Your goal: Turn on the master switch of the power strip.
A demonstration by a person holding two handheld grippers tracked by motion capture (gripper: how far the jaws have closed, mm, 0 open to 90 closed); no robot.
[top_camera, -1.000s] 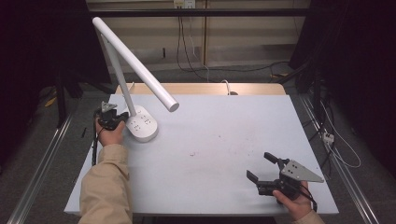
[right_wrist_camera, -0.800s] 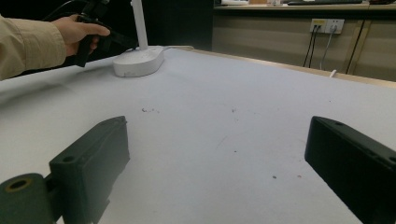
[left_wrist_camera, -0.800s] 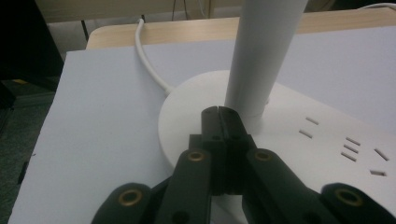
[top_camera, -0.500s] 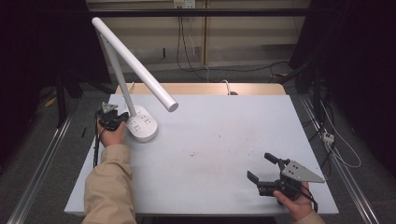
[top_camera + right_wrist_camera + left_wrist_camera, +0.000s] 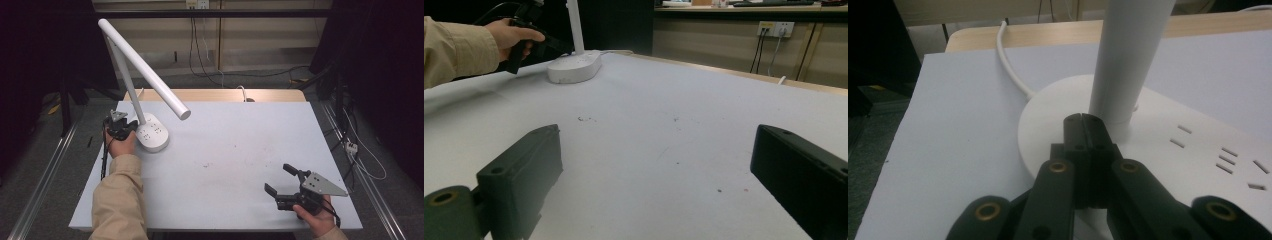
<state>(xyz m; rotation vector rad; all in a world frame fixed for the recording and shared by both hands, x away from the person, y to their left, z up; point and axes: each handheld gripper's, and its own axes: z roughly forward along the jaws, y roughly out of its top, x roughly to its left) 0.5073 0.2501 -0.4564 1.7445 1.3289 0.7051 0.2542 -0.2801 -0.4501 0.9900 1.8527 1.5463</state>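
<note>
I see the desk lamp (image 5: 150,135) blocking the table's (image 5: 240,150) far-left corner, its slanted head reaching out over the surface, its white cord (image 5: 1010,65) trailing behind. From there to my right gripper (image 5: 286,181), the tabletop lies open.

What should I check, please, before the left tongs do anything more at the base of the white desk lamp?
1. Left tongs shut, tips over the lamp base by the post: ok.
2. Tips actually pressing the base: cannot tell.
3. Lamp standing upright, base flat on the table: ok.
4. Lamp cord running off the far edge, away from the tongs: ok.
5. Right tongs open and parked at the near right, away from the lamp: ok.
6. Whether the lamp is switched on: cannot tell.
</note>
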